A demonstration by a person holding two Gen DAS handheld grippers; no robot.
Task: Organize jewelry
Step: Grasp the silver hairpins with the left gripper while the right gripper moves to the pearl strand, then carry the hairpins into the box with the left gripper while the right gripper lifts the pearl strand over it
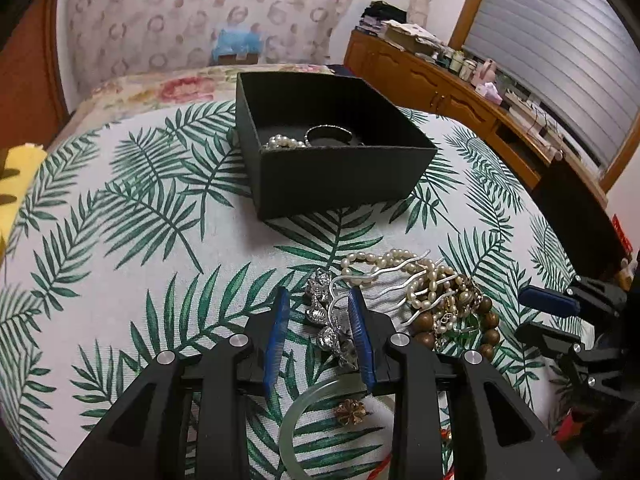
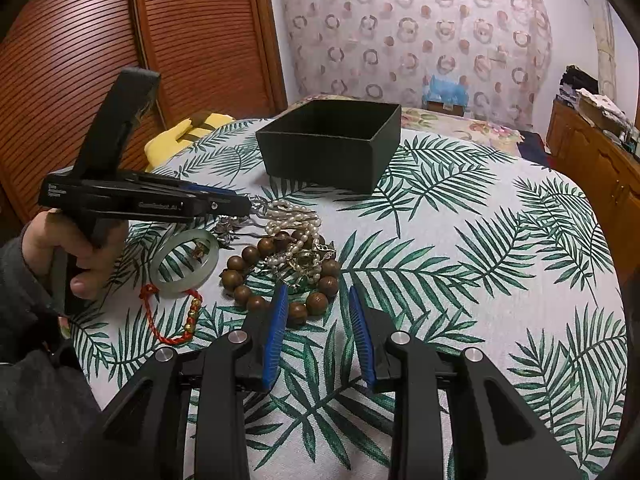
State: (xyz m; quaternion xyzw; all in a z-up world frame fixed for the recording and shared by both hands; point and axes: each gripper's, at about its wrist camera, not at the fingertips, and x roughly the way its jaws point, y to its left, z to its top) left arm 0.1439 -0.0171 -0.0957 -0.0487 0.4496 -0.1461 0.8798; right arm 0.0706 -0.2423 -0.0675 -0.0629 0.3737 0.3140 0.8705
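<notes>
Bare cloth right of jewelry pile — black box behind

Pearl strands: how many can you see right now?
2. One pearl strand lies inside the black box; another sits in the tangled pile on the cloth. More may be hidden in the tangle.

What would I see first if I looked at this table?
A tangled heap of jewelry: a pearl necklace and brown wooden beads, with a pale green bangle beside them. Behind it sits a black box, and the left gripper straddles a silver hair comb.
</notes>
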